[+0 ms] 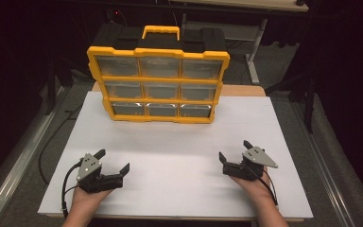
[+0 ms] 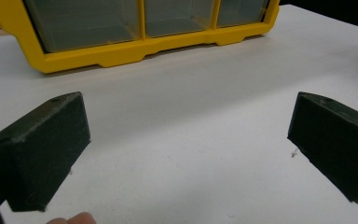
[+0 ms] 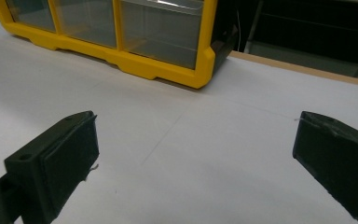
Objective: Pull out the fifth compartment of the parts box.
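Note:
A yellow and black organiser case [image 1: 158, 82] with clear drawers in three rows stands upright at the back of the white table sheet [image 1: 179, 161]. My left gripper [image 1: 112, 161] rests near the front left, open, nothing between its jaws. My right gripper [image 1: 235, 150] sits at the front right, also open and empty. Ahead of the wide-apart left jaws stands the case's bottom row [image 2: 140, 28]. The right gripper view has the case's bottom right corner [image 3: 177, 56] beyond its jaws.
The wooden table edge [image 3: 298, 67] shows past the sheet at the back right. Dark floor, table legs [image 1: 253, 56] and cables lie around the table. Bare white sheet stretches between the grippers and the case.

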The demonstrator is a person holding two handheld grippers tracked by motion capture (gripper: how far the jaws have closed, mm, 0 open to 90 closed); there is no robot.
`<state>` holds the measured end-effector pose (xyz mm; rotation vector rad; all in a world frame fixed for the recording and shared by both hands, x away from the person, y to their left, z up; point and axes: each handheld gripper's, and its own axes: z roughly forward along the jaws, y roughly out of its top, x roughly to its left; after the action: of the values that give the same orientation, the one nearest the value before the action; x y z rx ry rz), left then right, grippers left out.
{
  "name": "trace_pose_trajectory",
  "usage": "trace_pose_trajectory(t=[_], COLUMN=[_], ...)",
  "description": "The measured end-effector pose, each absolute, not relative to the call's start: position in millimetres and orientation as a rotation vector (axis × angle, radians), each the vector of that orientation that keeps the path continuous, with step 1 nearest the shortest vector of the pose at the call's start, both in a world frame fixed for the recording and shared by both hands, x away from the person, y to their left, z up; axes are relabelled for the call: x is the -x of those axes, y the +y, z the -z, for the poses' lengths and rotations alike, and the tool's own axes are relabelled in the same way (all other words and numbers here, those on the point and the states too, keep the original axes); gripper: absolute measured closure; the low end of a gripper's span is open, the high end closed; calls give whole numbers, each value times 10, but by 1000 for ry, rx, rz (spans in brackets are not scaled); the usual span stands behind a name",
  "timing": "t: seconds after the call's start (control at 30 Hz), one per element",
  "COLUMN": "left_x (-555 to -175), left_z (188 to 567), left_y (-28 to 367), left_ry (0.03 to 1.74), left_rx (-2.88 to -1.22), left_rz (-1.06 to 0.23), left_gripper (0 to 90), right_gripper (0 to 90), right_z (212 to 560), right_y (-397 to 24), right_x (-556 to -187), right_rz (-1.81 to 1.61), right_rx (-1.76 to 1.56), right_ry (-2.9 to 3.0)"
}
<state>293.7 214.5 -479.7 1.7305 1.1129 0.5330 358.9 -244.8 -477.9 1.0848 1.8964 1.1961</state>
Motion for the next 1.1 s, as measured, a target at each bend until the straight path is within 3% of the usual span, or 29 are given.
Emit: trace_pose_trajectory(t=[0.63,1.1], left_x=[-2952,-2954], left_z=[4800,4774], left_y=[2162,2167], left_ry=[1108,1103], left_rx=[-1712,-1707], left_rz=[-514,-502], left_gripper=[0,0], right_gripper=[9,6], right_z=[4824,4848], right_y=[-2029,-2009], right_x=[-4116,-4052], right_rz=[-1143,-1073], right_rx=[-1046,-1011], right_ry=[1931,1984])
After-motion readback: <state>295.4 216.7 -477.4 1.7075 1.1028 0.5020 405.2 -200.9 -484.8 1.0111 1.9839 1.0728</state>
